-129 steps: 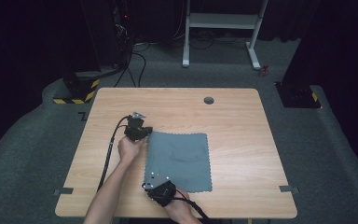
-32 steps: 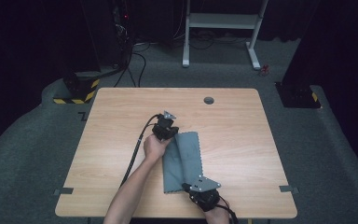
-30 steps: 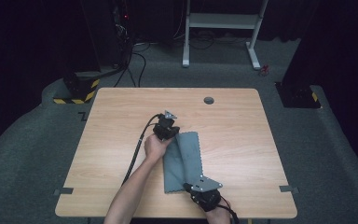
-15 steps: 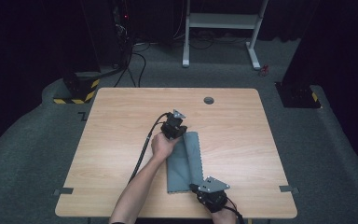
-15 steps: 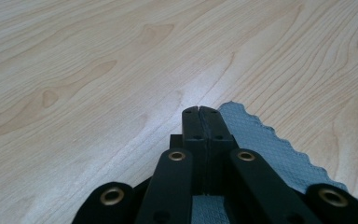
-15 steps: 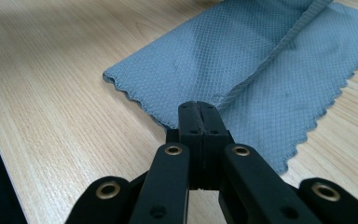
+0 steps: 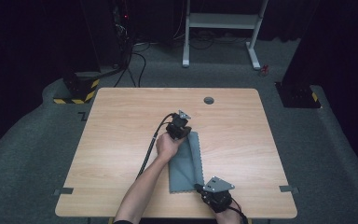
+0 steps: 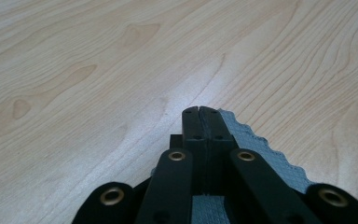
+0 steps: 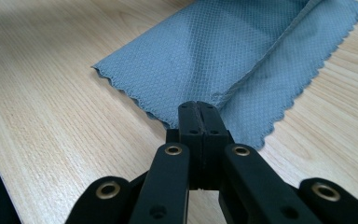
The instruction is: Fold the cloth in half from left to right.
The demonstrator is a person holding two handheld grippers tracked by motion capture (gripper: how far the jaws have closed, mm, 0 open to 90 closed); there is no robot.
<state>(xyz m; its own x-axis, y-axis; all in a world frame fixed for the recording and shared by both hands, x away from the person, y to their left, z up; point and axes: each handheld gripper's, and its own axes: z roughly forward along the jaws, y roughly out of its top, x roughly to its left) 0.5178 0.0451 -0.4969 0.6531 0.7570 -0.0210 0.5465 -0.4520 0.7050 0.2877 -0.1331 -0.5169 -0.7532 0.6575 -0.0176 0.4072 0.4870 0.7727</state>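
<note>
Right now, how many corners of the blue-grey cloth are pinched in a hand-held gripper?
2. The left hand-held gripper is shut on the cloth's far corner, mid-table; the right hand-held gripper is shut on a near corner by the table's front edge.

Grey-blue cloth (image 7: 185, 161) with waffle weave and scalloped edges, folded lengthwise into a narrow double-layered strip, lies flat on the worktop (image 7: 121, 121) right of centre, running from mid-worktop toward its near edge, upper layer's edge lying diagonally across the lower, far and near ends pinched.
</note>
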